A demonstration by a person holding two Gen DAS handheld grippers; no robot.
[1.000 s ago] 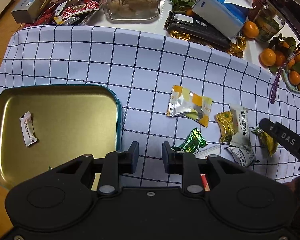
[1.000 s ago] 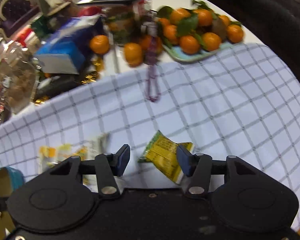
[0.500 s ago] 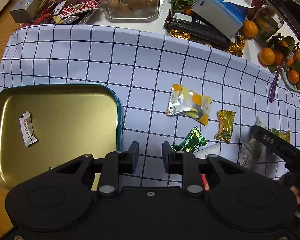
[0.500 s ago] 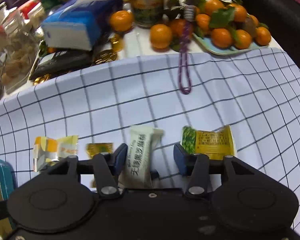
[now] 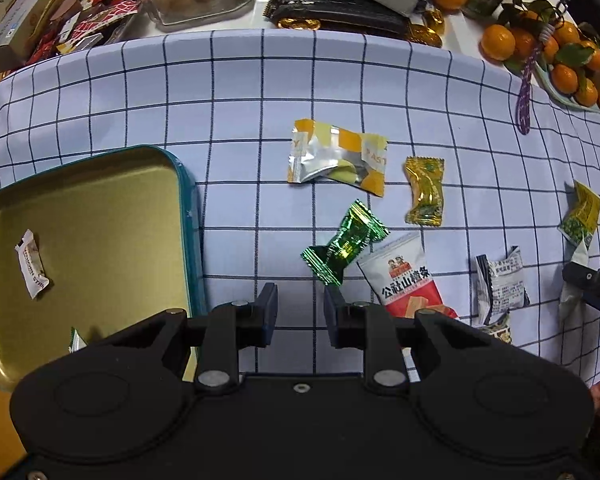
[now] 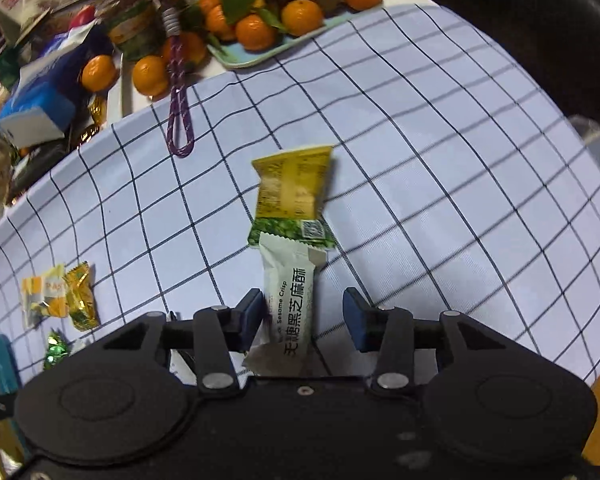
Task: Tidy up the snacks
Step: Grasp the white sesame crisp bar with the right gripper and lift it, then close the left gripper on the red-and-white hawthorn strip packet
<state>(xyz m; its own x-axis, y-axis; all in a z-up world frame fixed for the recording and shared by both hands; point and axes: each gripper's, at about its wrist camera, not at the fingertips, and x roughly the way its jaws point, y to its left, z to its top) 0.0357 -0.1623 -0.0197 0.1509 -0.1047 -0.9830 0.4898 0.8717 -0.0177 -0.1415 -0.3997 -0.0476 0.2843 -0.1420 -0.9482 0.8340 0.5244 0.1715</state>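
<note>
Right tool (image 6: 306,316) jaws closing around white sesame crisp packet (image 6: 290,304) at lower centre, right pad not touching, left tool (image 5: 300,312) narrowly parted over checked cloth (image 5: 228,92), empty, gold tin (image 5: 100,216) lower left, green candy (image 5: 344,242) just above its tips

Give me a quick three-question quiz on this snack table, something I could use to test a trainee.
1. True or false: the gold tin already holds a white wrapped sweet.
2. What lies between the jaws of the right gripper? A) a green foil candy B) the white sesame crisp packet C) a mandarin
3. What colour is the cord lying on the checked cloth near the mandarin tray?

Key
1. True.
2. B; the jaws are closing around it.
3. Purple.
</note>
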